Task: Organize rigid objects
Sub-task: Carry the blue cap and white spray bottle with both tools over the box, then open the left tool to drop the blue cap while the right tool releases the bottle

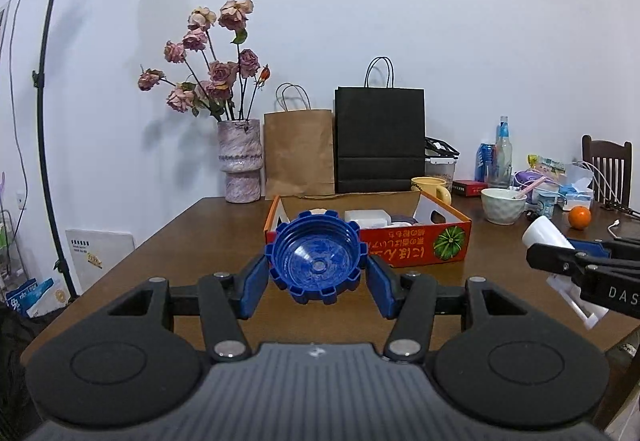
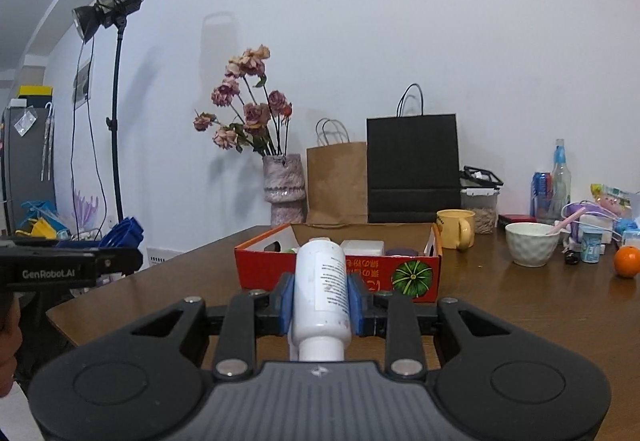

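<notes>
Blue cap (image 1: pixel 318 261) sat clamped in our left jaws, white bottle (image 2: pixel 322 289) clamped lengthwise in our right; the red box (image 1: pixel 408 247) lay straight ahead of both, nearer the left.

Box contents mostly hidden: in the left wrist view the blue cap (image 1: pixel 317 261) covers part of the red box (image 1: pixel 416 247) interior; in the right wrist view the white bottle (image 2: pixel 322 289) blocks its middle. Bottle's cap end is lost behind the gripper body. Bottle label print too small to read. Right gripper (image 1: pixel 576 261) cut off by frame edge in the left view.
</notes>
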Action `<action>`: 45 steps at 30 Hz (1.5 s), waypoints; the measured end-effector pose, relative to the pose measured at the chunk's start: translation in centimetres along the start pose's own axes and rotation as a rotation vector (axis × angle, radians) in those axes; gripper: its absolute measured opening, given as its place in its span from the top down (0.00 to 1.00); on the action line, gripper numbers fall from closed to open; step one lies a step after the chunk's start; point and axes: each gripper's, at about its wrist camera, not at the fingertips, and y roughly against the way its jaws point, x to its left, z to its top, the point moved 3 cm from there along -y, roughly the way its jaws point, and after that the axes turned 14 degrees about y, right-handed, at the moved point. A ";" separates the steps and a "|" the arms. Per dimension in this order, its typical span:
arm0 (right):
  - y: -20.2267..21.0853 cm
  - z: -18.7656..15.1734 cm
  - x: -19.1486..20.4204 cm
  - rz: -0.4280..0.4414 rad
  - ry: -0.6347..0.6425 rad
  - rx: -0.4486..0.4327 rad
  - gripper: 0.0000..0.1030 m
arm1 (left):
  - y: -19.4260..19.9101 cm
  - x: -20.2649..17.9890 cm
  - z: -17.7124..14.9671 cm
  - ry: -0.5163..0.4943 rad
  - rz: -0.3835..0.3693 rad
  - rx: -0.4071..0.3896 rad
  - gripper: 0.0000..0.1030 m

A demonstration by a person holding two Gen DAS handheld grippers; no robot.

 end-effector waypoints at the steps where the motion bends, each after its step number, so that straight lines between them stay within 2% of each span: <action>1: -0.7 0.2 -0.3 0.004 -0.001 0.002 0.74 | -0.6 0.0 0.3 -0.002 0.000 -0.002 0.47; 7: -6.4 3.0 -2.8 0.076 -0.036 0.004 0.74 | -6.3 -0.1 3.1 -0.003 -0.019 0.001 0.47; 14: -16.7 6.7 -5.8 0.155 -0.033 0.054 0.74 | -15.0 -0.2 6.5 -0.010 -0.042 0.036 0.47; 17: -21.4 8.3 -6.3 0.182 0.005 0.091 0.74 | -19.2 -0.4 7.6 -0.013 -0.046 0.067 0.47; 20: -26.1 9.5 -6.4 0.211 0.087 0.131 0.74 | -23.5 -0.5 8.3 -0.027 -0.038 0.112 0.47; 22: -28.9 9.9 -6.5 0.230 0.098 0.168 0.74 | -26.3 -0.6 8.6 -0.024 -0.043 0.159 0.47; 26: -35.2 9.8 -7.4 0.297 0.048 0.272 0.74 | -32.2 0.0 8.3 -0.005 -0.033 0.278 0.47; 29: -39.6 8.9 -7.5 0.319 -0.003 0.340 0.74 | -35.6 0.5 7.9 -0.006 0.007 0.342 0.47; 31: -41.8 8.3 -7.3 0.331 -0.043 0.378 0.74 | -37.5 0.7 7.2 -0.010 0.000 0.404 0.46; 34: -44.9 6.9 -6.8 0.319 -0.093 0.440 0.73 | -39.1 0.7 6.1 -0.028 0.027 0.405 0.46; 38: -47.0 5.2 -5.6 0.293 -0.067 0.496 0.71 | -40.1 0.9 5.0 -0.046 0.046 0.428 0.45; 39: -47.2 4.9 -5.6 0.296 -0.074 0.506 0.71 | -40.1 0.9 5.0 -0.043 0.043 0.431 0.44; 41: -47.1 5.0 -5.8 0.289 -0.087 0.502 0.68 | -40.1 1.1 5.1 -0.037 0.034 0.439 0.33; 45: -46.3 5.6 -6.2 0.265 -0.070 0.496 0.65 | -39.6 0.9 5.4 -0.060 0.026 0.445 0.32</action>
